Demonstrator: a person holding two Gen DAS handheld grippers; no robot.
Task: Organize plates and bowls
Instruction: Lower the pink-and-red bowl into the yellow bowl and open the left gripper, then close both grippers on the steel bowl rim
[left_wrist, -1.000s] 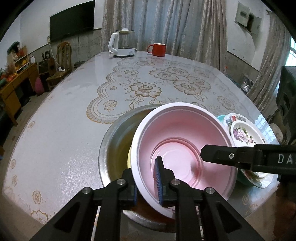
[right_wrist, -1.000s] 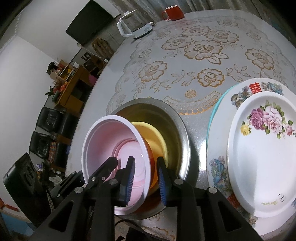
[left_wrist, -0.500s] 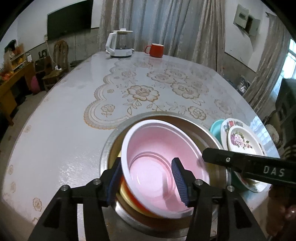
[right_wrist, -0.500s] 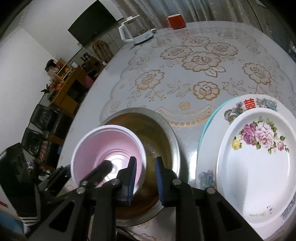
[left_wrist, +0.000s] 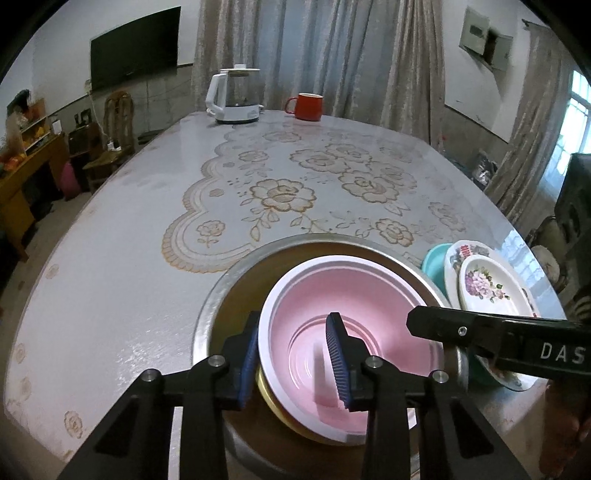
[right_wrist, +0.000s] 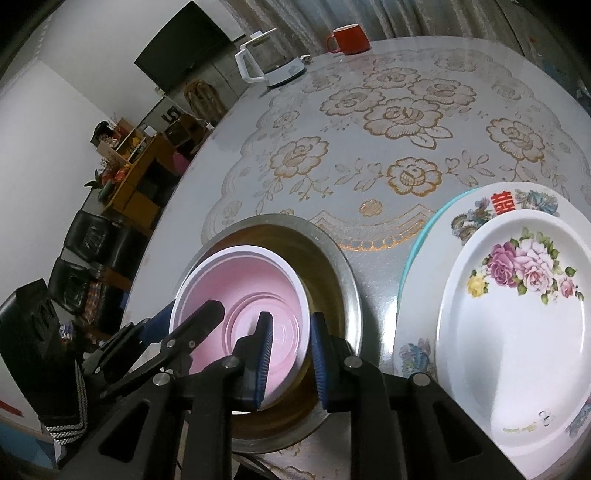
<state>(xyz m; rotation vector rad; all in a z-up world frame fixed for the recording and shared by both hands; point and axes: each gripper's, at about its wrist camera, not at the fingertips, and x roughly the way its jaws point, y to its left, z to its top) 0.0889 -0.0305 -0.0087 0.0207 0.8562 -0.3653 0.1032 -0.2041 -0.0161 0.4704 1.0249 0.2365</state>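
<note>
A pink bowl (left_wrist: 354, 306) with a white rim sits nested on a yellow bowl (left_wrist: 291, 417) inside a large steel basin (left_wrist: 236, 280). My left gripper (left_wrist: 295, 360) is open, its fingers straddling the pink bowl's near-left rim without squeezing it. My right gripper (right_wrist: 290, 360) is open, one finger inside and one outside the pink bowl's (right_wrist: 236, 291) right rim, above the basin (right_wrist: 332, 254). A stack of plates, with a floral plate (right_wrist: 517, 314) on top, lies to the right and shows in the left wrist view (left_wrist: 487, 288).
A white kettle (left_wrist: 234, 96) and a red mug (left_wrist: 306, 106) stand at the table's far end. The flowered tablecloth (left_wrist: 295, 177) covers the table. Chairs and a wooden cabinet (right_wrist: 140, 173) stand off the table's left side.
My left gripper opened and let go of the pink bowl, which settled down from a tilt onto the yellow bowl in the basin. The right gripper moved onto the bowl's right rim.
</note>
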